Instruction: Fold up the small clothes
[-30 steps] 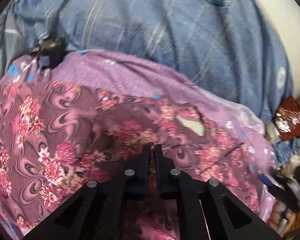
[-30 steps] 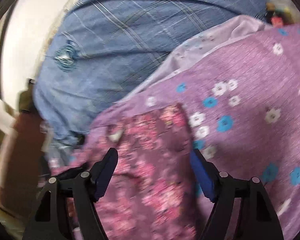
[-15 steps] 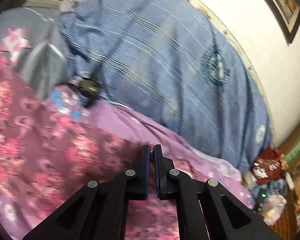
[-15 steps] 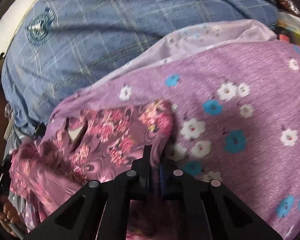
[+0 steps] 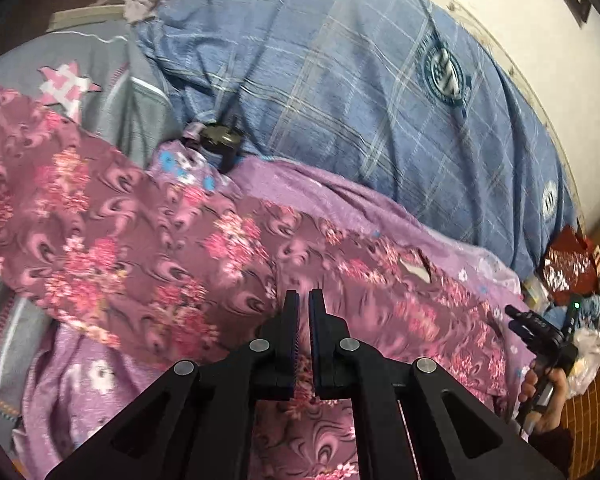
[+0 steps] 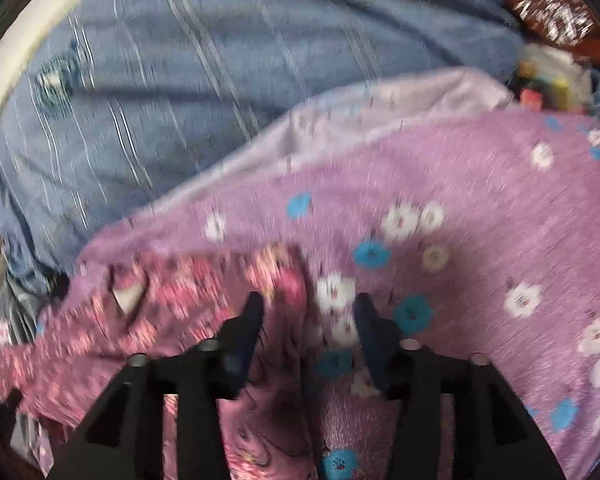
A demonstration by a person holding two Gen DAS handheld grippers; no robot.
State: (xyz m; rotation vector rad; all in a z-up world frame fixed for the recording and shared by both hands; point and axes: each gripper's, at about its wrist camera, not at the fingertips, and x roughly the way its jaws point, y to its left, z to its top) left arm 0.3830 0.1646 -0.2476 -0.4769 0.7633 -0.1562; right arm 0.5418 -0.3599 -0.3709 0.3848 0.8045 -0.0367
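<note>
A maroon garment with pink flowers [image 5: 140, 248] lies spread over a purple sheet with blue and white flowers [image 6: 460, 220]. My left gripper [image 5: 303, 300] is shut on a fold of the garment, and cloth shows in the narrow slit between its fingers. In the right wrist view the garment's corner [image 6: 276, 276] lies by the left finger [image 6: 248, 320]. My right gripper [image 6: 308, 304] has its jaws apart and opening, and its pads are off the cloth. That view is blurred.
A blue plaid blanket [image 5: 360, 80] is heaped behind the sheet. A grey cloth with a pink star [image 5: 112, 92] lies at the left, with a small black object [image 5: 220, 140] beside it. A hand [image 5: 544, 392] shows at the right edge. Clutter [image 6: 548, 84] fills the far right.
The left gripper, still shut on the cloth, has swung left and up with it. The right gripper closed on the garment's corner half a second ago and has opened again.
</note>
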